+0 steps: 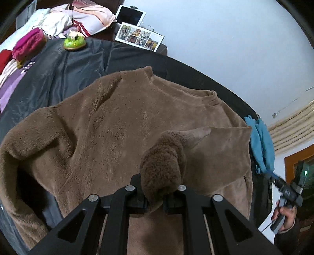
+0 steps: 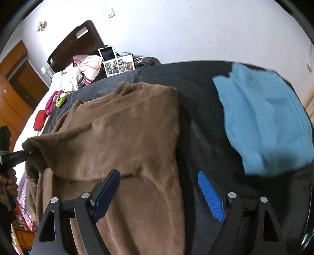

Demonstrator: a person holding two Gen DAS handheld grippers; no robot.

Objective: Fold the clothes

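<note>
A brown fleece sweater point(image 1: 125, 121) lies spread on a dark sheet point(image 1: 58, 64). One sleeve cuff point(image 1: 162, 166) bunches up between the fingers of my left gripper point(image 1: 155, 198), which is shut on it and holds it over the sweater's body. In the right wrist view the same sweater point(image 2: 127, 137) lies left of centre, and the left gripper point(image 2: 26, 153) grips the cuff at the far left. My right gripper point(image 2: 159, 176) hovers open above the sweater's right edge, its blue pads point(image 2: 211, 194) wide apart and holding nothing.
A folded blue garment point(image 2: 263, 117) lies to the right on the sheet. At the back stand a photo collage point(image 2: 118, 65) and a tablet point(image 2: 107, 52), with a green ornament point(image 1: 74, 42), pink clothes point(image 1: 27, 46) and pillows point(image 1: 90, 17) on the left.
</note>
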